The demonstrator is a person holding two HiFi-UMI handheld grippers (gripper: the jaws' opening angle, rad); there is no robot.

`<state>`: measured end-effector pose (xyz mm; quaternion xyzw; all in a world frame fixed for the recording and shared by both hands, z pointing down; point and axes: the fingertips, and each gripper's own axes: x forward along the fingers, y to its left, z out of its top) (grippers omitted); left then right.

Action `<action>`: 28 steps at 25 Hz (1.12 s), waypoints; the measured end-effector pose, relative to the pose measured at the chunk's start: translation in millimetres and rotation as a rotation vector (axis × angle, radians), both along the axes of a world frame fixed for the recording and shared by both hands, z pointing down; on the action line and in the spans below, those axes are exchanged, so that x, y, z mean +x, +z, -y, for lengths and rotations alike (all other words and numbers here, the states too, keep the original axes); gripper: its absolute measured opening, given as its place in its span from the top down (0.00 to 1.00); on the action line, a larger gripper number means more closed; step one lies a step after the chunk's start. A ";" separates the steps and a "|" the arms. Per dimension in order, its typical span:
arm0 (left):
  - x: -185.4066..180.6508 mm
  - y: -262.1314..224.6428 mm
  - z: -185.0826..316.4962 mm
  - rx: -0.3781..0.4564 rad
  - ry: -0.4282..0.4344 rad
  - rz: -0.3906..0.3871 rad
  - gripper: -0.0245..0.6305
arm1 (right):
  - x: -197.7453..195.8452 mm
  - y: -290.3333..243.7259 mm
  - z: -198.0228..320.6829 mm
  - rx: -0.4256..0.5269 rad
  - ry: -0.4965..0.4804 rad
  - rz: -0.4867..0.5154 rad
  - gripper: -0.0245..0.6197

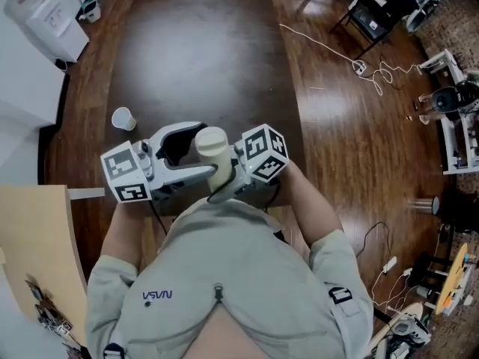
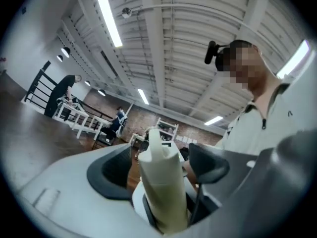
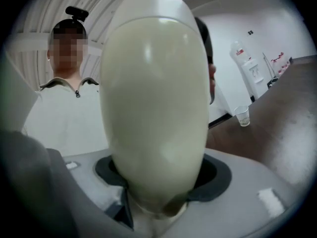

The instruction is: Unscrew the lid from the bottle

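Observation:
Close in front of the person's chest, a cream bottle [image 1: 212, 154] is held up between both grippers. My right gripper [image 1: 230, 176] is shut on it: in the right gripper view the bottle [image 3: 154, 98] fills the frame, and the dark pads [image 3: 214, 178] of the gripper [image 3: 161, 180] press its sides. My left gripper [image 1: 196, 152] reaches in from the left. Its jaws [image 2: 161, 168] stand wide open with the bottle [image 2: 162, 182] between them, and its pads [image 2: 208, 165] stay off the bottle. I cannot make out the lid as a separate part.
A dark wooden table [image 1: 202, 51] lies below the grippers, with a clear plastic cup [image 1: 123, 118] near its left edge. A water dispenser [image 1: 49, 17] stands at the far left. On the floor to the right lie a white cable [image 1: 329, 51] and a chair [image 1: 370, 13].

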<state>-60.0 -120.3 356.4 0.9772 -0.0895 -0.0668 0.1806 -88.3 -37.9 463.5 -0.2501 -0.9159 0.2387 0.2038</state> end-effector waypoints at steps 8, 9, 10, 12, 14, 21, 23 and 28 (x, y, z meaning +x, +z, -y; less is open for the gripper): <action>6.5 -5.7 -4.9 0.014 0.122 -0.008 0.48 | -8.5 -5.9 -3.0 0.055 -0.055 -0.033 0.49; 5.3 -6.1 -3.9 0.014 0.116 -0.010 0.49 | -9.2 -5.9 -0.3 0.061 -0.043 -0.033 0.49; 4.4 -5.9 -2.8 0.014 0.108 -0.006 0.49 | -9.4 -5.5 2.4 0.067 -0.030 -0.034 0.49; 3.7 -4.4 -0.7 0.015 0.087 0.008 0.49 | -8.4 -3.9 7.6 0.076 0.006 -0.036 0.49; 2.9 -2.7 1.1 0.015 0.057 0.013 0.49 | -6.5 -2.2 13.1 0.089 0.053 -0.036 0.49; 2.3 2.9 14.3 0.031 -0.144 0.057 0.49 | -12.9 12.7 44.7 0.258 0.322 -0.108 0.49; -0.5 6.4 24.2 0.027 -0.266 0.094 0.49 | -13.8 18.0 63.5 0.320 0.470 -0.145 0.49; -5.8 22.3 44.6 0.004 -0.597 0.216 0.49 | -3.9 32.8 109.2 0.523 0.870 -0.309 0.49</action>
